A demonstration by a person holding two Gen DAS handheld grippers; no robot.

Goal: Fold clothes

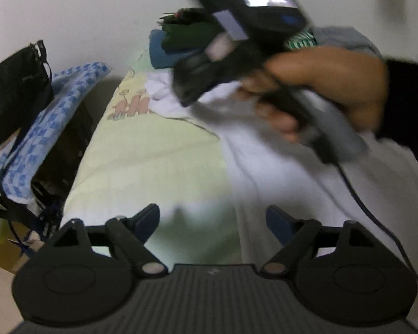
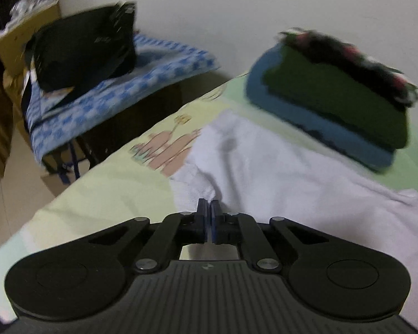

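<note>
White garment lies spread on the bed sheet, pale yellow-green w/ a cartoon print, near the bed's left edge. Flat layout = ready for folding.

R gripper: jaws pressed together, a ridge of white cloth bunched right at the tips; looks pinched on a garment edge, prob. to lift and carry it over as a fold. In the left wrist view a hand holds that tool over the cloth; blurred, so fine detail unclear.

L gripper: jaws wide apart, nothing between them, hovering over the sheet/garment boundary. Prob. free to take a second edge or pin the cloth.

Folded stack (blue, dark green, patterned top) sits at the far side by the wall, apart from the work area; likely the done pile.

Black bag on a blue checked cloth, off the bed, not involved.
</note>
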